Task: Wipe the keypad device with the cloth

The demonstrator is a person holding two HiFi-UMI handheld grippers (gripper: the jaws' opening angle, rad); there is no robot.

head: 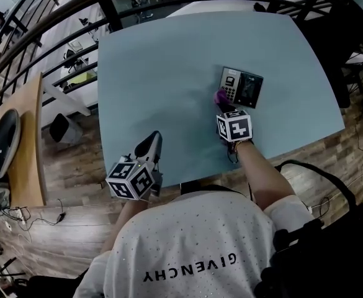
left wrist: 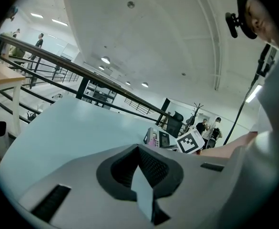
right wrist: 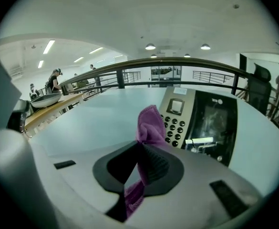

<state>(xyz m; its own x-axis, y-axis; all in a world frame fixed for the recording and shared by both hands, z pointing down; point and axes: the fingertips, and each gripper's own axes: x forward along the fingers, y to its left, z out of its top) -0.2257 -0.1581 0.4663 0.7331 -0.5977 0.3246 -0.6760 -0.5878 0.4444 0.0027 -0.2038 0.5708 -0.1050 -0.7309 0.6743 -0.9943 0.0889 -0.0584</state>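
The keypad device point(head: 241, 86) lies on the pale blue table point(head: 169, 73), grey with dark buttons and a black glossy panel point(right wrist: 214, 120). My right gripper point(head: 223, 104) is shut on a purple cloth point(right wrist: 150, 125), whose bunched end sticks up just short of the keypad's buttons point(right wrist: 173, 129); the cloth point(head: 220, 97) sits at the device's near left corner. My left gripper point(head: 151, 145) rests low over the table's near edge, shut with nothing between its jaws. From the left gripper view the device point(left wrist: 157, 138) shows far off.
The table's near edge runs just below both grippers. A railing point(head: 57, 17) curves behind the table at the left, and a wooden desk point(head: 26, 148) stands at far left. A dark chair point(head: 330, 197) is at my right side.
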